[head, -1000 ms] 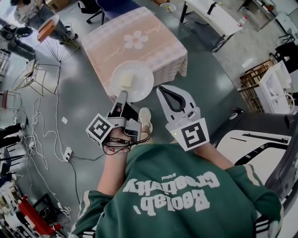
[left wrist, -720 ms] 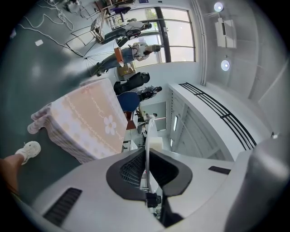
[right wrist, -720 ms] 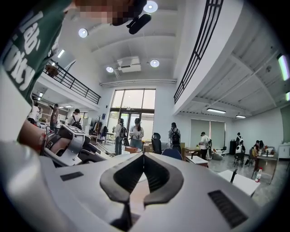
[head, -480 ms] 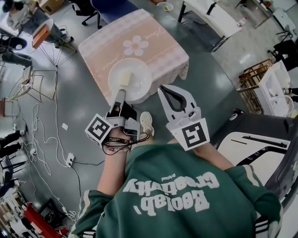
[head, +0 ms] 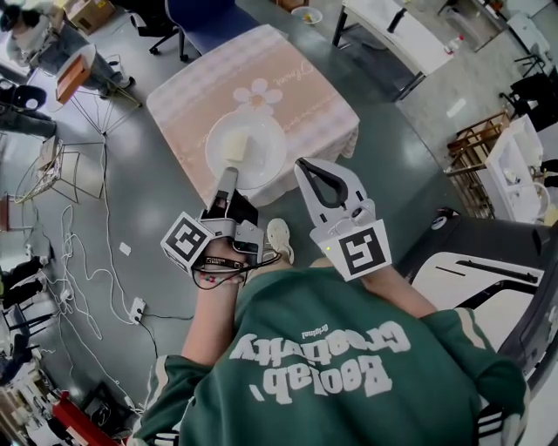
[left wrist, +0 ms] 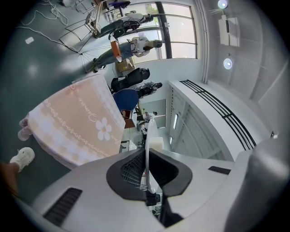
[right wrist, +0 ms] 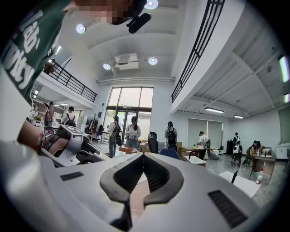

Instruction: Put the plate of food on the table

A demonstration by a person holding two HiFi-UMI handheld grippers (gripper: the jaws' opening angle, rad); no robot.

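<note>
A white plate (head: 253, 157) carries a pale yellow block of food (head: 235, 146). My left gripper (head: 228, 178) is shut on the plate's near rim and holds it over the near edge of the pink-clothed table (head: 296, 96). In the left gripper view the plate (left wrist: 147, 136) shows edge-on between the closed jaws of the left gripper (left wrist: 146, 156), with the food (left wrist: 155, 144) beside it and the table (left wrist: 77, 120) to the left. My right gripper (head: 305, 168) is shut and empty, just right of the plate. In its own view the right gripper (right wrist: 143, 156) has its jaws together.
Grey floor surrounds the table. A person's shoe (head: 279, 237) is just below the plate. Cables (head: 96, 279) and wire frames (head: 70, 165) lie to the left. A blue chair (head: 218, 17) and a white table (head: 392, 30) stand beyond, a black-and-white machine (head: 488, 261) at the right.
The table has come nearer in the head view, so the plate now sits further over its near edge. Both grippers keep their positions and states.
</note>
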